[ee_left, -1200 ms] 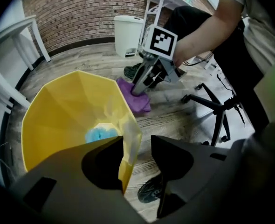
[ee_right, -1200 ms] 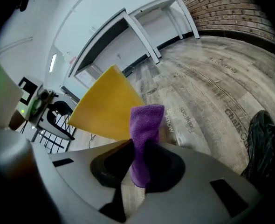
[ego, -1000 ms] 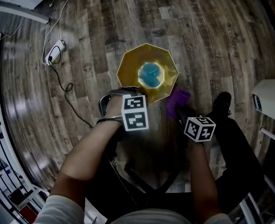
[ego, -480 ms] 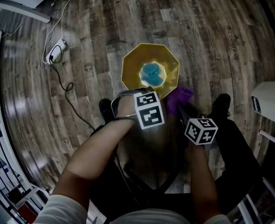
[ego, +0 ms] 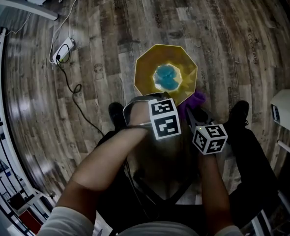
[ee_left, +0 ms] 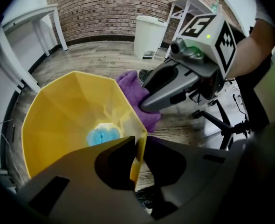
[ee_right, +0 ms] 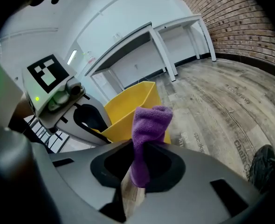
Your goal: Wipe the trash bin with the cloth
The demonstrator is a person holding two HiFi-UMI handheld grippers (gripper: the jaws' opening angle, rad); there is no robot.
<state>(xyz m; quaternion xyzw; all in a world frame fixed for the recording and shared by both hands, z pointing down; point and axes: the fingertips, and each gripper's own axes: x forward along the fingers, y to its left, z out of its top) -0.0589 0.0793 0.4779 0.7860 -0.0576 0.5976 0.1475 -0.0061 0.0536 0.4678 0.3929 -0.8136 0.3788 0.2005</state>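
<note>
Two grippers busy: the left gripper (ee_left: 138, 143) has just been closing and now pinches the bin's (ego: 147, 70) near rim. The right gripper (ee_right: 140, 149) clamps the cloth (ee_right: 149, 120) beside the bin's right wall. Bin's on the floor (ego: 223, 33) just ahead and looks steadied, so I'd say wiping can start.

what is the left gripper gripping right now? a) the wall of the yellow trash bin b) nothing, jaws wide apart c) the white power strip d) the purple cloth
A: the jaws of the left gripper, which have just been closing, pinch the wall of the yellow trash bin at its rim; the purple cloth is in the right gripper.
</note>
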